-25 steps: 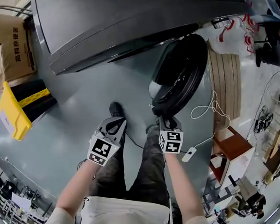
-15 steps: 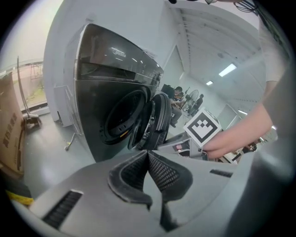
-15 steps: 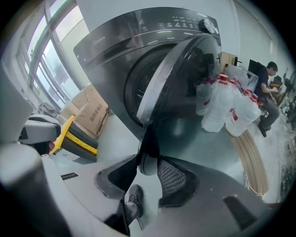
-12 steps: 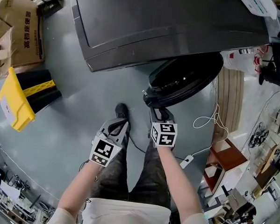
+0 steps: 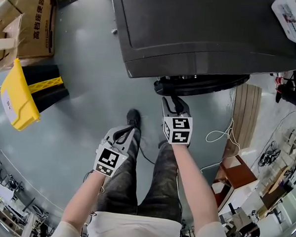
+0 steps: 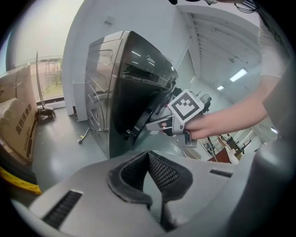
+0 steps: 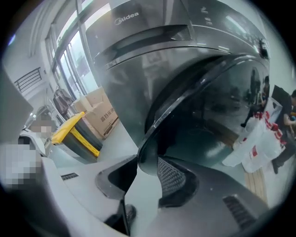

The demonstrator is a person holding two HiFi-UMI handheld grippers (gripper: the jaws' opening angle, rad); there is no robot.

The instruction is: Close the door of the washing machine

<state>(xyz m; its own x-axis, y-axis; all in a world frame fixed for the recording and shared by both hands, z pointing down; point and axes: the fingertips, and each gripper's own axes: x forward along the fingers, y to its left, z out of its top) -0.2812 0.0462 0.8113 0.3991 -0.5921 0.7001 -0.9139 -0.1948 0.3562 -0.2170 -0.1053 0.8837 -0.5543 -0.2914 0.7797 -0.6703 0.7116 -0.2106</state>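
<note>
The dark grey washing machine (image 5: 202, 29) fills the top of the head view. Its round door (image 5: 204, 85) lies almost flat against the front, seen edge-on. My right gripper (image 5: 171, 101) reaches to the door's left end. In the right gripper view the door's dark rim (image 7: 185, 92) runs down between the right gripper's (image 7: 145, 162) wide-set fingers, and the pads do not press on it. My left gripper (image 5: 129, 132) hangs over the floor, apart from the machine, its fingertips together and empty. The left gripper view shows the left gripper (image 6: 148, 155) low, with the machine (image 6: 134, 78) and the right gripper at the door (image 6: 138, 129).
A cardboard box (image 5: 29, 25) and a yellow-and-black bin (image 5: 20, 96) stand at the left. On the right lie a slatted board (image 5: 245, 110), a white cable (image 5: 221, 134) and a red-brown stool (image 5: 234, 177). Plastic bags (image 7: 259, 134) sit beside the machine. The person's legs are below.
The door has swung from wide open to nearly flat against the machine's front. My right gripper travelled with its edge toward the machine. The left gripper shifted slightly.
</note>
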